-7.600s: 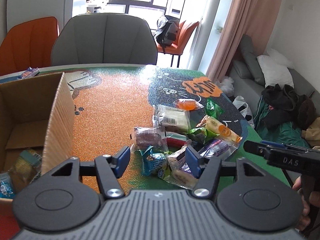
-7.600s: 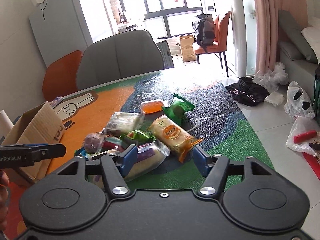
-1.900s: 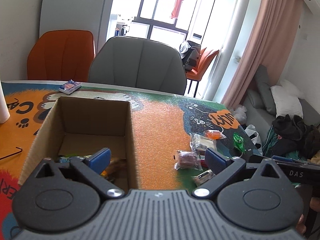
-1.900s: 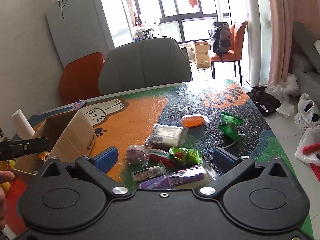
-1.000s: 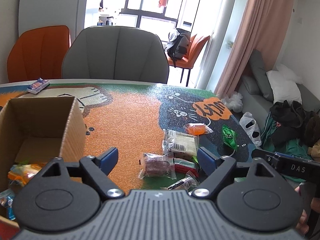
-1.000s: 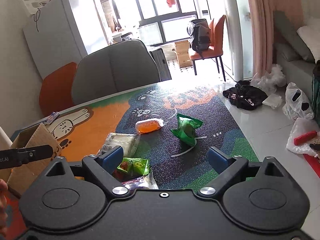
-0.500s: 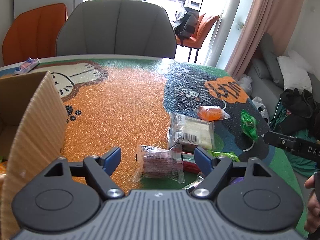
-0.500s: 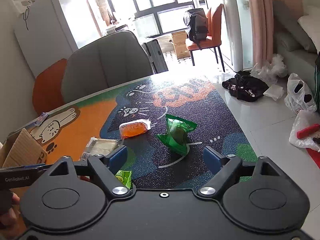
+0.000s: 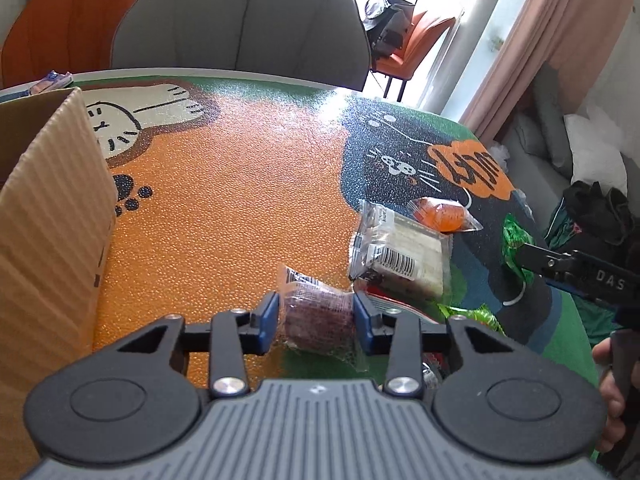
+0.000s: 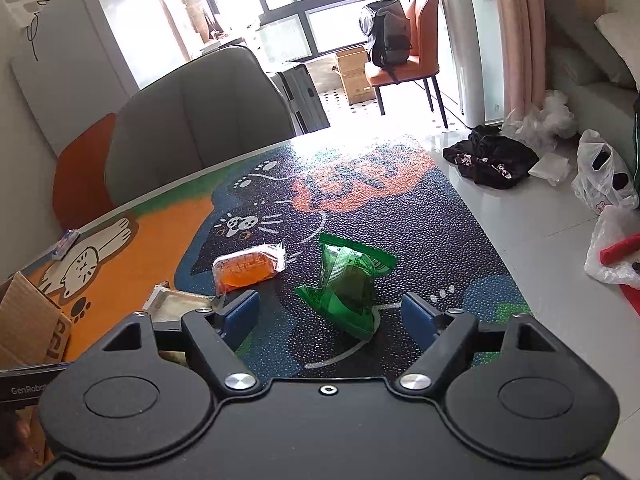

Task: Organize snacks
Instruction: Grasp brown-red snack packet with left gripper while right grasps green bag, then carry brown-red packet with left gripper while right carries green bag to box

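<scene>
In the left wrist view a clear-wrapped purple snack [image 9: 316,312] lies on the cat-print table mat [image 9: 240,200]. My left gripper [image 9: 314,318] is low over it, its jaws closing, and both blue pads touch the wrapper's sides. The cardboard box [image 9: 52,220] stands at the left. In the right wrist view a green packet [image 10: 348,280] lies just ahead of and between the fingers of my right gripper [image 10: 328,316]. That gripper's jaws are closing, with the pads clear of the packet. An orange packet [image 10: 246,268] and a white barcode packet [image 9: 400,256] lie nearby.
More wrappers, red and green [image 9: 468,314], lie under the white packet. A grey chair [image 9: 248,24] and an orange chair [image 9: 72,20] stand behind the table. The table's right edge drops to a floor with plastic bags [image 10: 600,184]. A small packet [image 9: 52,80] lies at the far left.
The left gripper sank toward the purple snack and its jaws narrowed from wide apart onto the wrapper. The right gripper came nearer the green packet and its jaws narrowed a little.
</scene>
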`<state>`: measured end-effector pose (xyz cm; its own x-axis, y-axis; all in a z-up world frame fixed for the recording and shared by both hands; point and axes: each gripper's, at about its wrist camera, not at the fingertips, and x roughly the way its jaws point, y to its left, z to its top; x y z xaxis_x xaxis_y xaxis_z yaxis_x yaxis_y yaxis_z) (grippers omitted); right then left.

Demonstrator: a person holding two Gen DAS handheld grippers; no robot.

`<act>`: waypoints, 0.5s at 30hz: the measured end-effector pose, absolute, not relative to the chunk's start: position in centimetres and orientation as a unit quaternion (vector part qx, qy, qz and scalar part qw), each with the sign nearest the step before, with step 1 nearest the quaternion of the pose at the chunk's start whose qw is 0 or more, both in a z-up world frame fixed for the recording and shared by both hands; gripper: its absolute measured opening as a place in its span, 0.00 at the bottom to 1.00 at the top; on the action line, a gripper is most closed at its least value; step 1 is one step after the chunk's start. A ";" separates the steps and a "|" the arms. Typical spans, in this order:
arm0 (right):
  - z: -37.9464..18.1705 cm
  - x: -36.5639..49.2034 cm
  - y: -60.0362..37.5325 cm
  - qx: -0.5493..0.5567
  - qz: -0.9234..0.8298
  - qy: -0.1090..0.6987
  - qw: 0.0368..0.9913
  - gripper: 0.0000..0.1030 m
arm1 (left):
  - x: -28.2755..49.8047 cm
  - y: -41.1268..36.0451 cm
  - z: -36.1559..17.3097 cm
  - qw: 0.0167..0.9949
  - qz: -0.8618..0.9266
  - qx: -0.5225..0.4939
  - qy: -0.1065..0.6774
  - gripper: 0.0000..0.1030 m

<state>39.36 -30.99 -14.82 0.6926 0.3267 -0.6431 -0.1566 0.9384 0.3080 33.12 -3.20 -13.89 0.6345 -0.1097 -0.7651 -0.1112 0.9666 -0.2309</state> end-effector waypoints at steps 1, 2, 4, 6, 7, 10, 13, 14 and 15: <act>-14.9 39.5 -30.9 0.115 0.131 0.369 0.913 0.73 | 33.1 -3.1 -13.8 0.895 0.003 -0.130 0.427 0.36; -15.0 39.7 -30.9 0.115 0.129 0.369 0.913 0.72 | 33.1 -3.0 -13.7 0.896 0.005 -0.131 0.424 0.36; -15.1 40.0 -30.7 0.108 0.125 0.371 0.914 0.68 | 33.2 -2.8 -13.4 0.897 0.008 -0.130 0.422 0.36; -15.1 40.2 -30.4 0.100 0.127 0.374 0.913 0.61 | 33.3 -2.5 -13.2 0.898 0.011 -0.130 0.420 0.36; -15.3 40.3 -30.3 0.099 0.127 0.378 0.912 0.56 | 33.4 -2.4 -13.2 0.898 0.013 -0.130 0.420 0.36; -15.5 40.3 -30.1 0.091 0.120 0.382 0.912 0.40 | 33.3 -2.3 -13.0 0.900 0.016 -0.128 0.417 0.36; -15.3 39.9 -29.8 0.083 0.126 0.385 0.910 0.33 | 33.1 -2.3 -12.8 0.901 0.014 -0.126 0.415 0.36; -15.2 39.7 -29.7 0.081 0.130 0.387 0.909 0.32 | 32.9 -2.3 -12.7 0.901 0.013 -0.127 0.414 0.36; -15.1 39.3 -29.6 0.079 0.134 0.386 0.909 0.32 | 32.8 -2.3 -12.6 0.902 0.012 -0.128 0.413 0.36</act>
